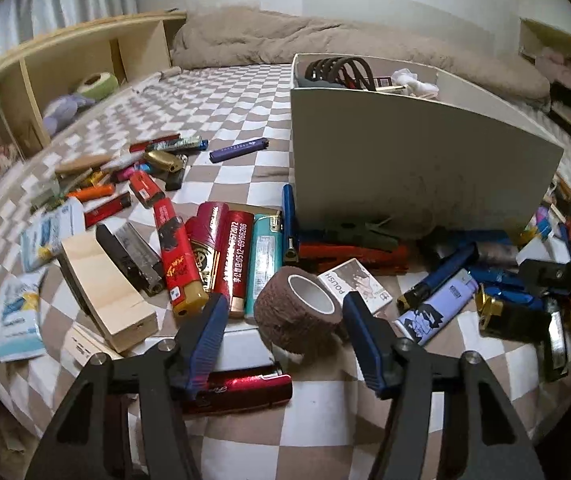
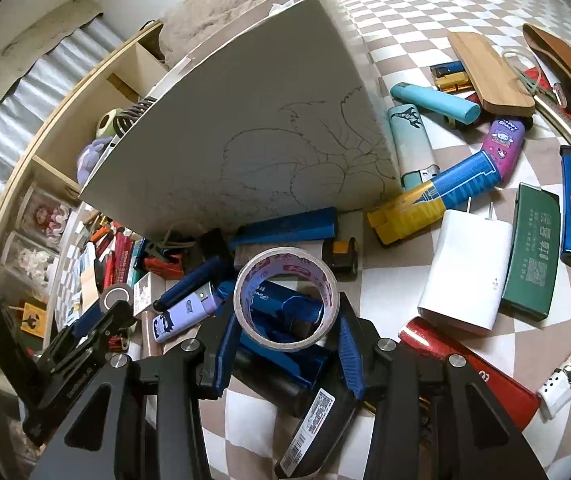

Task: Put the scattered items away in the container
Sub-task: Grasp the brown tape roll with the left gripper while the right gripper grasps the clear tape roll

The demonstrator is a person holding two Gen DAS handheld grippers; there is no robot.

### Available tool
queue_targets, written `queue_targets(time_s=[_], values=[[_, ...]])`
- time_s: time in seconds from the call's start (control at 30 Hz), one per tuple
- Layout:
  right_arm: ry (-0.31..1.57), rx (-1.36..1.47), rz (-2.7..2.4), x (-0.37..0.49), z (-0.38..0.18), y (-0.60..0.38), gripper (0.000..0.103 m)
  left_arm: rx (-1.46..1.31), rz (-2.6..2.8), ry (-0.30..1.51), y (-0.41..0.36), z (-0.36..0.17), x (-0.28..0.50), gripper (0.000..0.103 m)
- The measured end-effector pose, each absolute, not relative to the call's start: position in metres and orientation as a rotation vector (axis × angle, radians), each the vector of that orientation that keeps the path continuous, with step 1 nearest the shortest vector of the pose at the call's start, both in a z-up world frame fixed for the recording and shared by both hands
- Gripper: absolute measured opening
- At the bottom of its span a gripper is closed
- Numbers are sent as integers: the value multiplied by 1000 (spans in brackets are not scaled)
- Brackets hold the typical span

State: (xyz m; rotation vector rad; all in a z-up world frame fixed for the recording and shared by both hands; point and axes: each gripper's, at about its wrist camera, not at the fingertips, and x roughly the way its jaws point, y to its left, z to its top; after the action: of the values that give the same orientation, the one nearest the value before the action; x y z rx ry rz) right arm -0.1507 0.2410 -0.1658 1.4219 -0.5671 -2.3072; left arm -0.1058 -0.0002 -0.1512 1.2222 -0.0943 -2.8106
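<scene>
Checkered bedding (image 1: 245, 184) in brown and white carries everything here: a bed pushed against a pale wooden shelf unit (image 1: 85, 52), with a rumpled beige blanket (image 1: 285, 40) heaped along the far edge under a white wall. Grey curtains (image 1: 57, 0) hang behind the shelf, where a soft toy (image 1: 65, 108) sits in one compartment.

Near the middle of the bed stands the container, a white cardboard box (image 1: 405, 152), already holding dark hair clips and other small things; pencil line drawings mark the side facing the right wrist camera. Lighters, mostly red and blue, lie scattered in heaps around its base and toward the shelf-side edge. A purple vape stick (image 1: 239, 149) lies apart on open bedding, and a wooden block (image 1: 109, 284) rests near the bed's near edge.

The left gripper (image 1: 285, 312) has its blue pads either side of a brown roll of cohesive bandage (image 1: 297, 312), which lies on the bedding among the lighters; the right pad touches the roll, the left pad stands just off it, so the jaws are not yet clamped. The right gripper (image 2: 287, 320) grips a roll of clear printed packing tape (image 2: 285, 300), both pads pressed against its rim, above blue lighters. A white charger plug (image 2: 465, 272) and a green lighter (image 2: 531, 256) lie beside it.
</scene>
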Motion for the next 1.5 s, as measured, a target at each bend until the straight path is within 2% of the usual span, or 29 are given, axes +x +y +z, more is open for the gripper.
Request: queue_targets(time_s=[0.13, 0.3, 0.6, 0.73, 0.87, 0.97, 1.1, 1.2, 1.5], values=[[-591, 1429, -2294, -150, -167, 242, 45, 1239, -2809, -223, 13, -149, -108, 63], [-611, 1431, -2283, -149, -167, 244, 45, 1294, -2804, -438, 26, -146, -112, 63], [-638, 1432, -2273, -148, -167, 246, 45, 1464, -2829, -691, 35, -139, -115, 62], [-654, 1428, -2271, -148, -165, 248, 45, 1521, -2793, -883, 43, -138, -116, 56], [-660, 1420, -2270, -149, -163, 249, 45, 1570, -2724, -1019, 43, -143, -122, 56], [-659, 1413, -2273, -148, -163, 250, 45, 1644, -2688, -1045, 38, -151, -129, 56], [-660, 1409, -2270, -147, -162, 251, 45, 1689, -2652, -1051, 35, -158, -134, 50], [-650, 1401, -2275, -146, -161, 251, 45, 1679, -2667, -1023, 33, -155, -135, 42], [-680, 1324, -2282, -141, -150, 257, 45, 1619, -2765, -905, 34, -139, -131, 42]])
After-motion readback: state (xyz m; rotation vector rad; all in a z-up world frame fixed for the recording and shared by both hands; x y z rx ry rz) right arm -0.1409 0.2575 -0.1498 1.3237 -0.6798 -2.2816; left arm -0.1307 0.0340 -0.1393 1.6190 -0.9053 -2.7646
